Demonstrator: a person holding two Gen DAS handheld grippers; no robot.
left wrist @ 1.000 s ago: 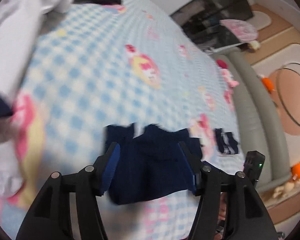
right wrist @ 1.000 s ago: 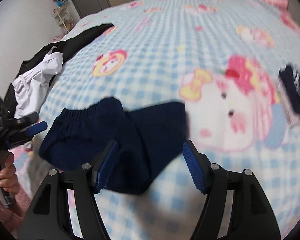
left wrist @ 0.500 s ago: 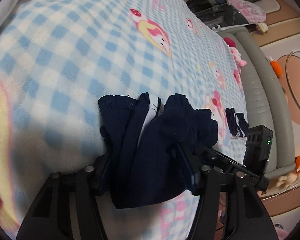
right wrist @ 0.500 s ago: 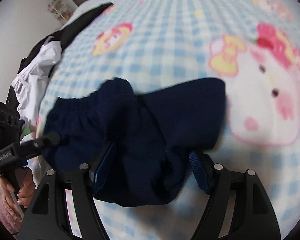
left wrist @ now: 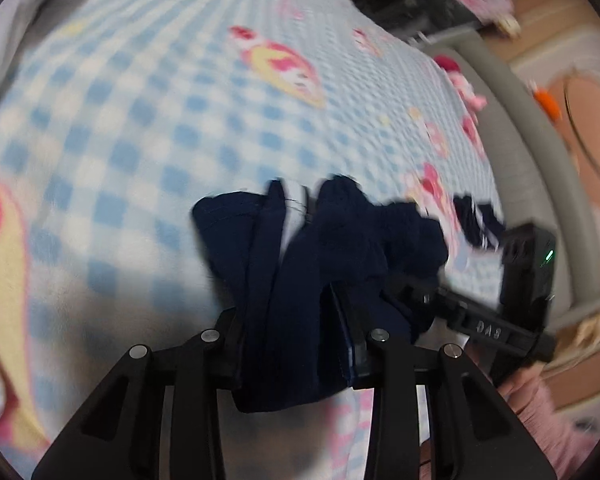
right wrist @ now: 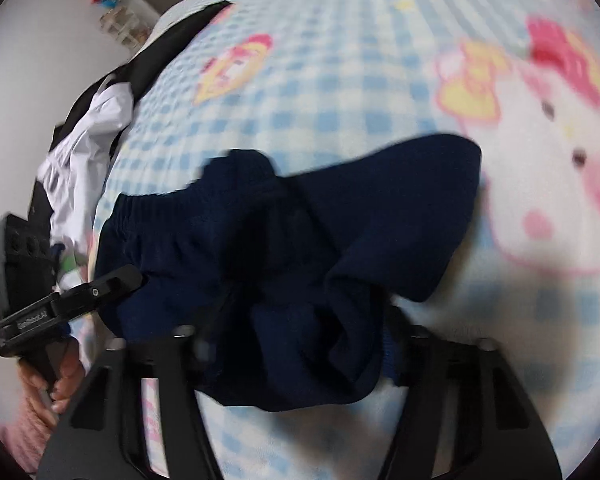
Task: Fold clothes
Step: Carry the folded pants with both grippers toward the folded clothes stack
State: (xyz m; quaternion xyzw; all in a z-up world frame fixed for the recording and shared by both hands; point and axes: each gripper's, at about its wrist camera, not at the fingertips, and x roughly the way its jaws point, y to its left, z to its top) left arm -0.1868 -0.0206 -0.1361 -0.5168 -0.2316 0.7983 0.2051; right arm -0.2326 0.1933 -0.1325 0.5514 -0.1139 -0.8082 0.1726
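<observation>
A pair of navy shorts [left wrist: 300,280] lies bunched on the blue checked cartoon blanket [left wrist: 140,120]. In the left wrist view my left gripper [left wrist: 292,320] has the elastic waist end gathered between its jaws, which are closing and pressing on the cloth. The right wrist view shows the shorts [right wrist: 300,220] from the other side. There my right gripper [right wrist: 300,328] is closing on the crumpled leg end, and cloth fills the gap and hides the pads. Each gripper shows in the other's view: the right one [left wrist: 480,320] and the left one [right wrist: 100,288].
A heap of white and black clothes [right wrist: 88,140] lies at the blanket's left edge. A small dark striped garment [left wrist: 476,216] rests near the grey padded bed edge [left wrist: 540,160]. A person's hand [right wrist: 60,384] holds the left gripper's handle.
Both grippers have sunk onto the shorts and narrowed their jaws. The cloth, flat a second ago, is now bunched between each pair of fingers.
</observation>
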